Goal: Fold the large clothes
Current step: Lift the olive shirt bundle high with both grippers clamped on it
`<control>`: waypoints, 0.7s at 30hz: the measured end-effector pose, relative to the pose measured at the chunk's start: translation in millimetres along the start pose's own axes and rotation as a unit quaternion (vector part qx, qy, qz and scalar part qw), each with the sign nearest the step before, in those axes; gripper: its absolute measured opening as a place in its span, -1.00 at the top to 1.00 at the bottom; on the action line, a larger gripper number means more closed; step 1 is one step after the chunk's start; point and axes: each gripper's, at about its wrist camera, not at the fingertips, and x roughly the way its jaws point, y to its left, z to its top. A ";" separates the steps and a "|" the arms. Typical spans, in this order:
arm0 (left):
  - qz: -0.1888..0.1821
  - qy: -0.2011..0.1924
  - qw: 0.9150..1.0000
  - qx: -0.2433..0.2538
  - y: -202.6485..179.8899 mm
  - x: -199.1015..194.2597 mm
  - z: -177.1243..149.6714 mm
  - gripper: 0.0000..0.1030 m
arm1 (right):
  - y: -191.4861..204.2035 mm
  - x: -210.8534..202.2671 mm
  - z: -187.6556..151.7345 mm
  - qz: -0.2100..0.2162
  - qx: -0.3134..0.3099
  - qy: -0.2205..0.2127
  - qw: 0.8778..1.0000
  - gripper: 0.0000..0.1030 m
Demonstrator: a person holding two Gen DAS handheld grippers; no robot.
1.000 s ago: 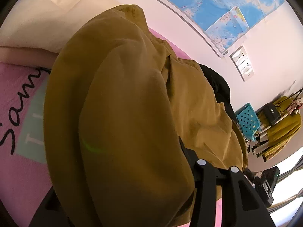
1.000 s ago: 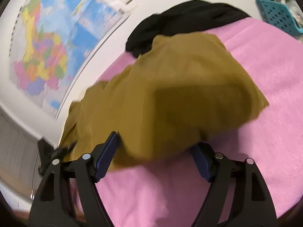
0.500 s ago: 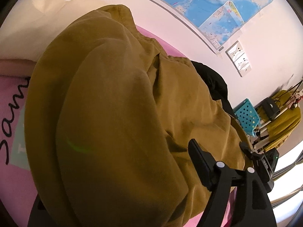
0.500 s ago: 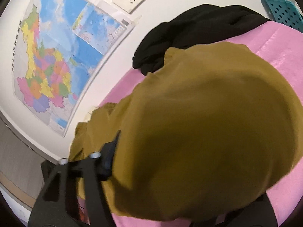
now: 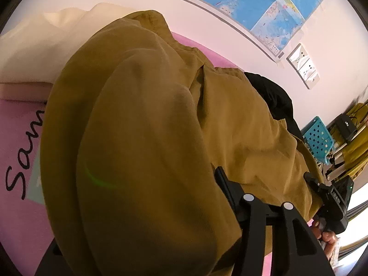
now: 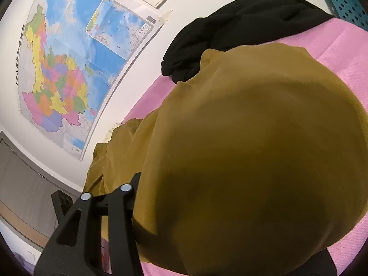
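Left wrist: the mustard garment (image 5: pixel 149 138) fills most of the view, heaped over the left gripper (image 5: pixel 147 225) and lying on the pink sheet (image 5: pixel 18 207). One black finger shows on the right w/ cloth bunched against it; the other is buried. Jaws have just been closing – cloth sits between them, and the grip looks clamped on it. A black garment (image 5: pixel 271 96) lies behind, by the wall map (image 5: pixel 264 4).

Right wrist: same garment (image 6: pixel 253 161) draped over the right gripper (image 6: pixel 207 218) – only one finger visible, cloth pressed to it. Jaws also closing, pinched on fabric.
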 end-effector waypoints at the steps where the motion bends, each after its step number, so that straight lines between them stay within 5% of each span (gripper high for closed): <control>1: 0.001 -0.002 1.000 0.004 -0.7 -0.7 0.0 0.09 | 1.2 -0.5 -0.3 0.001 -0.005 -0.001 1.000 0.22; 8: 0.003 -0.002 1.000 0.007 0.2 0.1 0.3 0.14 | 1.0 -0.2 -0.4 0.000 0.000 -0.004 1.000 0.46; 14: -0.023 -0.015 1.000 0.013 -2.9 -29.2 2.1 0.51 | 19.5 -25.6 2.0 0.037 -0.005 -0.014 0.999 0.62; 17: -0.054 -0.011 0.998 0.019 -0.5 -46.5 -1.9 0.46 | 29.6 -48.6 -5.4 0.057 -0.014 -0.018 0.998 0.57; 21: -0.047 0.015 0.999 0.012 14.1 -35.4 -9.1 0.25 | 15.5 -36.1 -16.4 0.018 -0.008 0.031 0.999 0.31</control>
